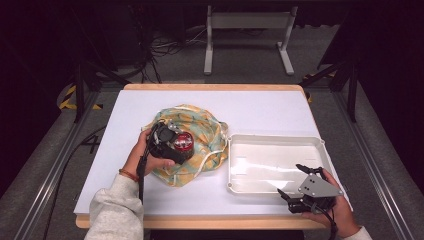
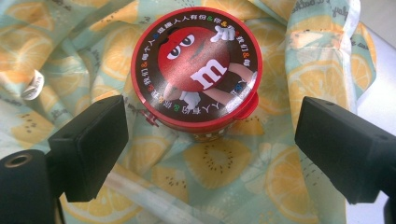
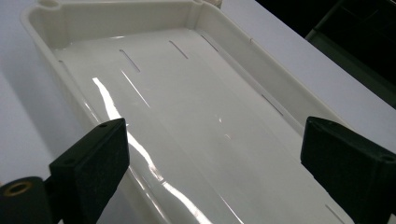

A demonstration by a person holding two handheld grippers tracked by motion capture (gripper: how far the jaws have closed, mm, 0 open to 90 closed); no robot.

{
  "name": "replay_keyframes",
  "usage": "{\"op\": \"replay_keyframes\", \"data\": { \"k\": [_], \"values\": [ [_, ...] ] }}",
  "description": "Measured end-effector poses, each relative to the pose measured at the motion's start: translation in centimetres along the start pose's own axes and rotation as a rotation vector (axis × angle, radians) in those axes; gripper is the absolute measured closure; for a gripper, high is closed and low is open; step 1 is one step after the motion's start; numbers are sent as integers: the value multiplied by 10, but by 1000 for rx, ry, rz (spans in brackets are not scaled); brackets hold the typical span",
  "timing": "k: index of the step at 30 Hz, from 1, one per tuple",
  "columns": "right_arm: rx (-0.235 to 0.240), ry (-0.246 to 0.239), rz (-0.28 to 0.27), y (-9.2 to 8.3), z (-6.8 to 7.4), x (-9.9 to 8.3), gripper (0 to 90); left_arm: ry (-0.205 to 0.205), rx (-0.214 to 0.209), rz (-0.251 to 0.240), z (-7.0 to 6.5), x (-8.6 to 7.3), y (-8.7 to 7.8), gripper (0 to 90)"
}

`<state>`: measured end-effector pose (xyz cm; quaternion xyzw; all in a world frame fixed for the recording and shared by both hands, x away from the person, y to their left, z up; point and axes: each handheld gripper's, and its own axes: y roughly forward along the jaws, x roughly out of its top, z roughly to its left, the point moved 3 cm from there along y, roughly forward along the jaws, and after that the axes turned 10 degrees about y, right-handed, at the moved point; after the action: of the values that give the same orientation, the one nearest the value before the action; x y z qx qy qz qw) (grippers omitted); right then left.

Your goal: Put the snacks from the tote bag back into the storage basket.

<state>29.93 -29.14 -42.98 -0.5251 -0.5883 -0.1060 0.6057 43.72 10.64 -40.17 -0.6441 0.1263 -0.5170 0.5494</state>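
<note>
Both grippers stand spread: the left gripper (image 2: 210,144) hovers with the round red-lidded candy tin (image 2: 195,67) on lemon-print cloth (image 2: 70,51) just ahead between its jaws, seemingly lining up a grasp, while the right gripper (image 3: 215,158) waits over the empty white plastic tray (image 3: 289,109).

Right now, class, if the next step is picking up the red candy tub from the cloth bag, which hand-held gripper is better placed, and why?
Left. The left hand-held gripper hangs open over the red candy tub on the cloth bag. The right hand-held gripper is open at the white tray, well away from the tub.
</note>
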Motion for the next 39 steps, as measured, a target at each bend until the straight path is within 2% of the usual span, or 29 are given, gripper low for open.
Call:
{"op": "replay_keyframes", "data": {
  "k": [2, 7, 15, 22, 27, 32, 39],
  "values": [
    [-1, 2, 0, 0, 0, 0, 84, 1, -13, 6, 1, 2, 0, 108],
    [-3, 3, 2, -1, 0, -1, 84, 25, -14, 31, 1, 8, 3, 109],
    [-7, 3, 0, -2, -1, -2, 84, 35, -29, 64, 4, 13, 8, 108],
    [-7, 4, 1, -2, -1, -2, 84, 13, -42, 95, 8, 13, 16, 112],
    [-7, 4, 2, -2, -1, -2, 84, 19, -51, 118, 9, 15, 21, 159],
    [-8, 7, -1, -2, -1, -2, 84, 4, -53, 119, 11, 18, 23, 190],
    [-10, 7, -6, -3, -1, -2, 84, 9, -70, 140, 14, 22, 30, 210]
  ]
}}
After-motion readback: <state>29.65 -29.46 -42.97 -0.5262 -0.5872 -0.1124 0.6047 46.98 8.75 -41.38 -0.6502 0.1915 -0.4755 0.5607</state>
